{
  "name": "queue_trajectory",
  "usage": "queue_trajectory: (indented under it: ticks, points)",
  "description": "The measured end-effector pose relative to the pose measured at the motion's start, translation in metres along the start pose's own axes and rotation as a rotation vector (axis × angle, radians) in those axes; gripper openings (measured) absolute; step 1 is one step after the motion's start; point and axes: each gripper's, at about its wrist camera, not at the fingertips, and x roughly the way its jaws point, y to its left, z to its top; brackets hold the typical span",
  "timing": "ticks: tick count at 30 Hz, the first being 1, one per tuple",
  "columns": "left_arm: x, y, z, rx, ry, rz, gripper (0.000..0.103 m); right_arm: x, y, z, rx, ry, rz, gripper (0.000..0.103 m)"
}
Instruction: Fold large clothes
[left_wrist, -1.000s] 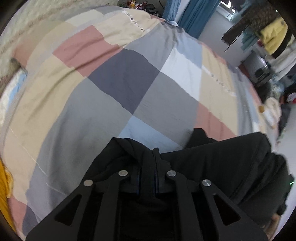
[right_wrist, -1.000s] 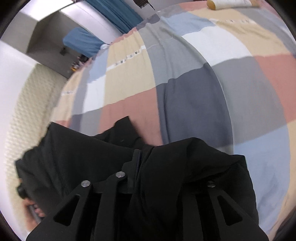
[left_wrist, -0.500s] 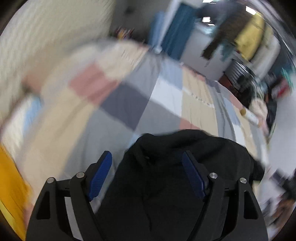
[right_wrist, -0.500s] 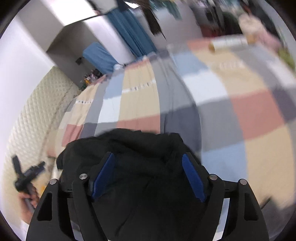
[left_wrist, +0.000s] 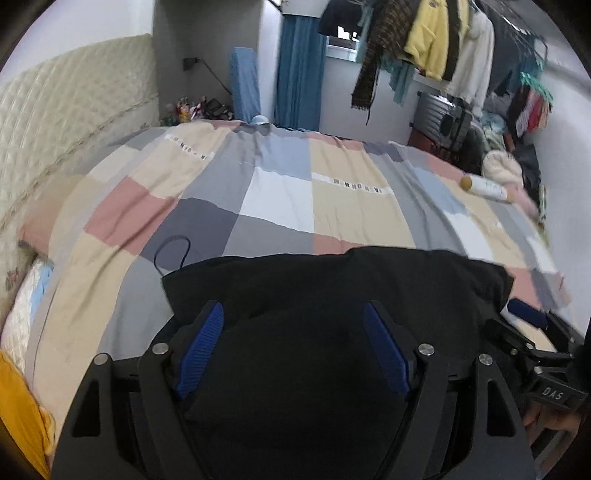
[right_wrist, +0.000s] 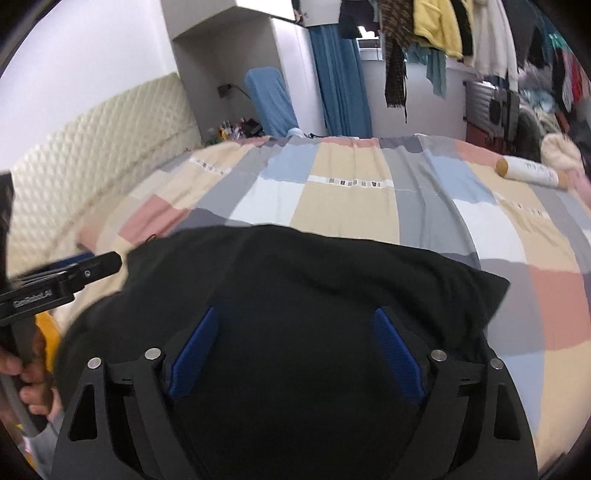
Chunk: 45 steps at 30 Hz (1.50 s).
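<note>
A black garment (left_wrist: 332, 291) lies folded in a flat block on the near part of the patchwork bedspread (left_wrist: 280, 192). A thin dark cord loop (left_wrist: 173, 251) sticks out at its left corner. My left gripper (left_wrist: 293, 317) is open and empty above the garment, its blue pads (left_wrist: 201, 343) spread wide. My right gripper (right_wrist: 293, 325) is also open and empty over the same garment (right_wrist: 314, 280). Each gripper shows at the edge of the other's view.
A white cylinder with tan ends (left_wrist: 484, 188) lies at the bed's far right. A quilted headboard (left_wrist: 62, 136) runs along the left. Clothes hang on a rail (left_wrist: 432, 40) beyond the bed, with a suitcase (left_wrist: 443, 122) below. Yellow cloth (left_wrist: 18, 406) lies at the near left.
Both grippers were shut on the black garment a second ago; they have opened, let it go and lifted back. The garment now rests flat on the bed.
</note>
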Motion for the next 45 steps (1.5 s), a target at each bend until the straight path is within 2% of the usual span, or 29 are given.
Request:
queue_trajectory:
  ticks: [6,12,16,21,26,30,33,36,38,40,42,45]
  points:
    - [0.027,-0.008,-0.007,0.082,-0.012,0.035,0.078,0.039,-0.014,-0.001,0.029,0.032,-0.007,0.087]
    - [0.056,-0.002,-0.003,0.061,0.03,0.035,0.078,0.064,-0.021,0.002,0.046,0.048,-0.019,0.088]
    - [0.069,-0.003,0.001,0.085,0.014,0.055,0.078,0.081,-0.025,0.003,0.063,0.053,-0.023,0.091]
    - [0.094,0.006,0.002,0.048,0.03,0.047,0.078,0.097,-0.031,0.004,0.09,0.049,-0.006,0.095]
    - [0.1,0.007,0.003,0.039,0.037,0.046,0.078,0.106,-0.033,0.006,0.097,0.053,0.0,0.096]
    - [0.093,0.008,0.001,0.044,0.032,0.052,0.078,0.097,-0.031,0.006,0.077,0.062,-0.004,0.096]
    - [0.078,0.015,-0.005,0.063,-0.003,0.07,0.078,0.076,-0.028,0.004,0.015,0.026,-0.026,0.096]
    - [0.059,0.031,-0.014,0.057,-0.014,0.051,0.079,0.054,-0.033,-0.002,-0.003,-0.001,-0.026,0.096]
    - [0.049,0.041,-0.022,0.054,-0.034,0.078,0.079,0.038,-0.04,-0.008,-0.008,-0.017,-0.026,0.096]
    - [0.039,0.051,-0.033,0.032,-0.046,0.121,0.079,0.024,-0.048,-0.017,-0.005,-0.032,-0.028,0.096]
    - [0.032,0.062,-0.045,0.001,-0.051,0.115,0.079,0.012,-0.06,-0.027,0.029,-0.051,-0.033,0.095]
    - [0.028,0.076,-0.06,-0.014,-0.037,0.119,0.079,-0.001,-0.075,-0.04,0.074,-0.055,-0.027,0.089]
